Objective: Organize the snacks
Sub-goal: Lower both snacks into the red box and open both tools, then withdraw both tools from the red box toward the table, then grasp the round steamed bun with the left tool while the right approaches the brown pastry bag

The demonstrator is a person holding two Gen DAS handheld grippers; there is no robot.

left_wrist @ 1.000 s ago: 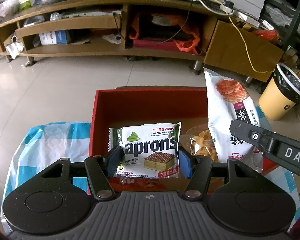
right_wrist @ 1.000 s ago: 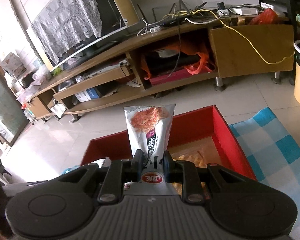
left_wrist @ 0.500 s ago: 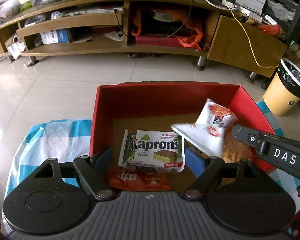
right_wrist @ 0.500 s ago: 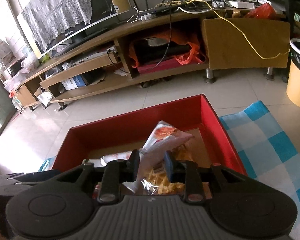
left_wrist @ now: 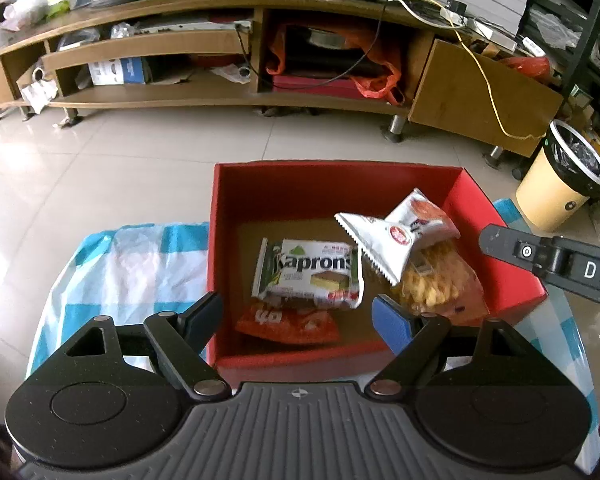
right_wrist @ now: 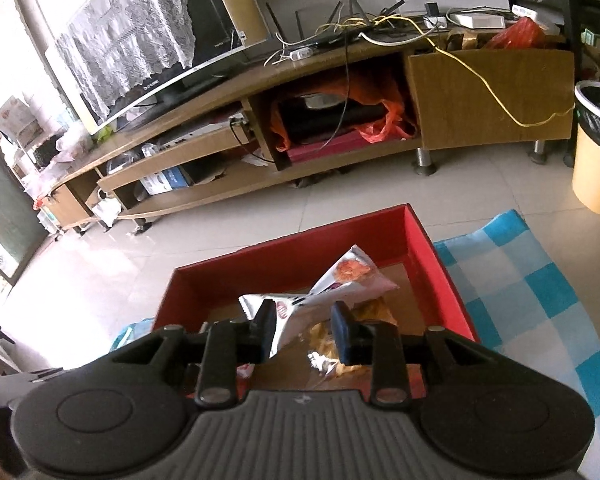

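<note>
The white packet [left_wrist: 396,236] lies tilted in the right half of the red box [left_wrist: 500,276], propped on the clear bag of yellow crisps [left_wrist: 440,284], with its saw-tooth end jutting over the wafer pack [left_wrist: 308,276]. Sitting this loosely, it could slide off the crisps or get dragged out again, since its lower end shows between the pads of the right gripper [right_wrist: 305,330], whose jaws have just been opening and no longer pinch it. The left gripper [left_wrist: 298,314], its jaws also just opened wide, holds nothing and hangs above the near wall of the box; a careless pull-back could catch the orange pack [left_wrist: 288,320].

By count: four snack packs, one box, two grippers, one blue-checked cloth [left_wrist: 140,264] under the box.
</note>
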